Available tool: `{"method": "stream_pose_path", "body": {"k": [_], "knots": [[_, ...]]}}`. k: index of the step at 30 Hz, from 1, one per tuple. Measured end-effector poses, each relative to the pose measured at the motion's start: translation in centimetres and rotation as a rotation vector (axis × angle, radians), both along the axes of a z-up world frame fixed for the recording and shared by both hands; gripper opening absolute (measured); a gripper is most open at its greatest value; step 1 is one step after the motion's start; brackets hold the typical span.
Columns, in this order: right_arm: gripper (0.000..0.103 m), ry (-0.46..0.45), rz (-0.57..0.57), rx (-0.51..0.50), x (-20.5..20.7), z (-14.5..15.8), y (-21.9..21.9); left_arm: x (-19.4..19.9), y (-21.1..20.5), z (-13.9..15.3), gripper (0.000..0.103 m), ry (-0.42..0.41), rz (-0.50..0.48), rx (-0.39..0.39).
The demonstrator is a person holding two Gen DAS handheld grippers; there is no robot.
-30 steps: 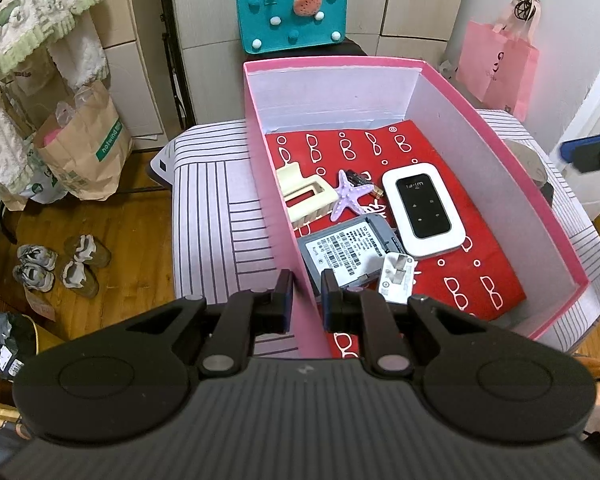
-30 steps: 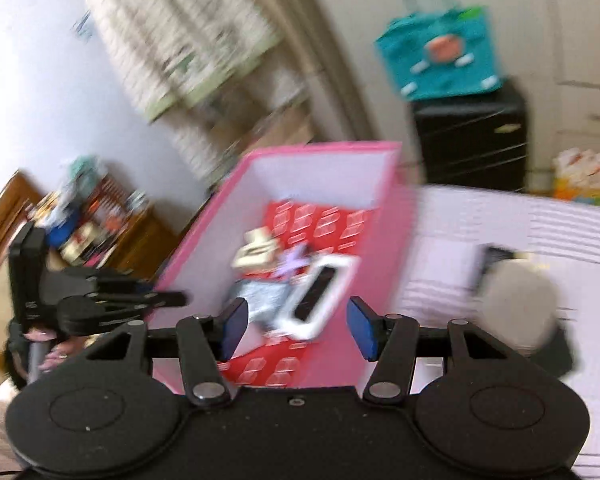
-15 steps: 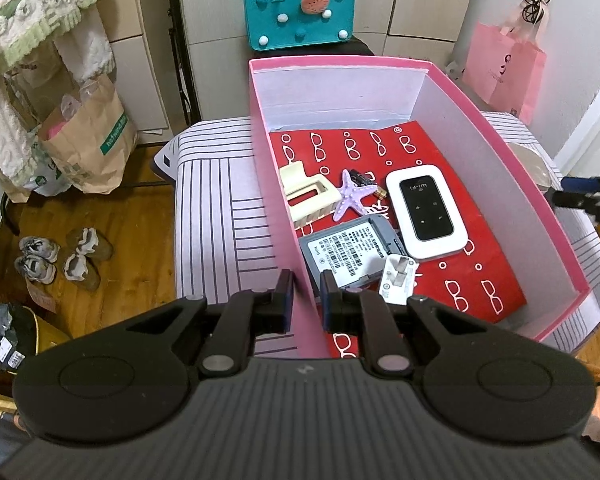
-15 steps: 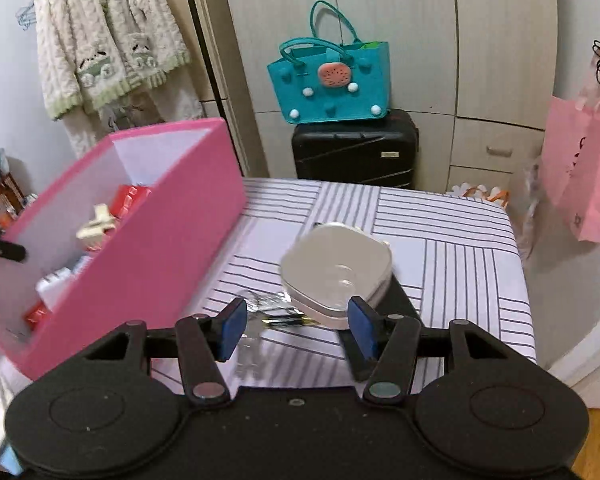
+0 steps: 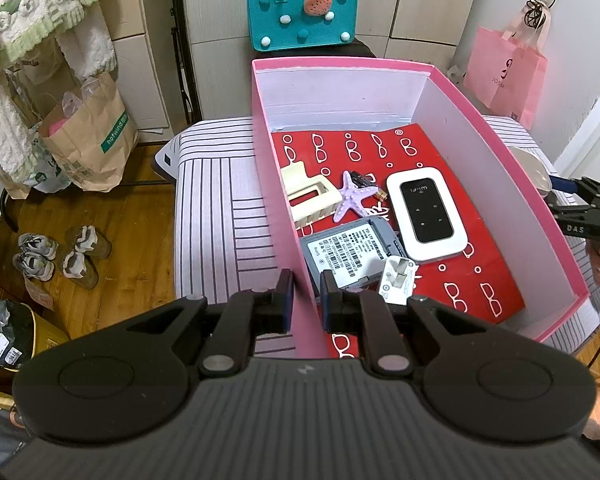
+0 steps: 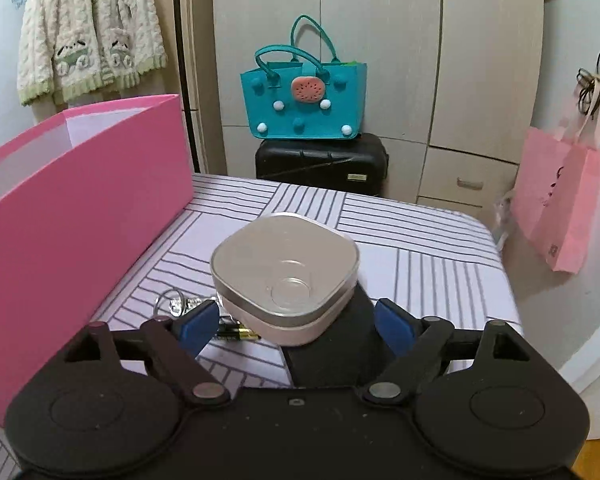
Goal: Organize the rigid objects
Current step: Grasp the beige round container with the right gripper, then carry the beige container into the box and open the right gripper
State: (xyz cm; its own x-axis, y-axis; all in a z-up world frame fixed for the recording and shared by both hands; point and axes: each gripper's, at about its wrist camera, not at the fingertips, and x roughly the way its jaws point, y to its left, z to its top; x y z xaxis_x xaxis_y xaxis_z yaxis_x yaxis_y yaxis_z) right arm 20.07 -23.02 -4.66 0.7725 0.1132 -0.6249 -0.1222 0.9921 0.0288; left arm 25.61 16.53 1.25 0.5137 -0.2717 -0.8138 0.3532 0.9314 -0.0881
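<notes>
While the left gripper (image 5: 303, 295) clamps the pink box (image 5: 284, 216) wall, the right gripper (image 6: 296, 322), lowered from box level, is opening around the beige container (image 6: 285, 276), empty-jawed: next pick.

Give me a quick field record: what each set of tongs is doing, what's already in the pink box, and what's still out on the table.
left tongs: shut on the near left wall of the pink box
right tongs: opening, either side of the white square container, pads not touching it
in box: cream hair clip, purple starfish, white wifi router, grey battery pack, white plug adapter
on table: white square container on a black item, key ring, batteries
table: striped cloth
</notes>
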Motion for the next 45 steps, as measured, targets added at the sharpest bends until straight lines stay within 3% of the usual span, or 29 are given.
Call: {"method": "stream_pose_path", "body": {"k": [17, 23, 34, 40, 45], "knots": [[0.086, -0.041, 0.069, -0.060, 1.2, 0.2, 1.2, 0.1, -0.7, 0.3, 0.012, 0.023, -0.034, 0.062], [0.086, -0.079, 0.103, -0.029, -0.5, 3.2, 1.9, 0.8, -0.8, 0.5, 0.012, 0.069, -0.030, 0.062], [0.086, -0.115, 0.257, 0.126, -1.5, 10.2, 6.1, 0.5, -0.7, 0.4, 0.012, 0.056, -0.042, 0.058], [0.086, -0.043, 0.417, 0.194, -0.6, 12.0, 10.4, 0.5, -0.4, 0.4, 0.012, 0.056, -0.042, 0.045], [0.086, 0.168, 0.561, 0.255, 1.0, 12.0, 13.6, 0.7, 0.1, 0.3, 0.013, 0.069, -0.045, 0.015]]}}
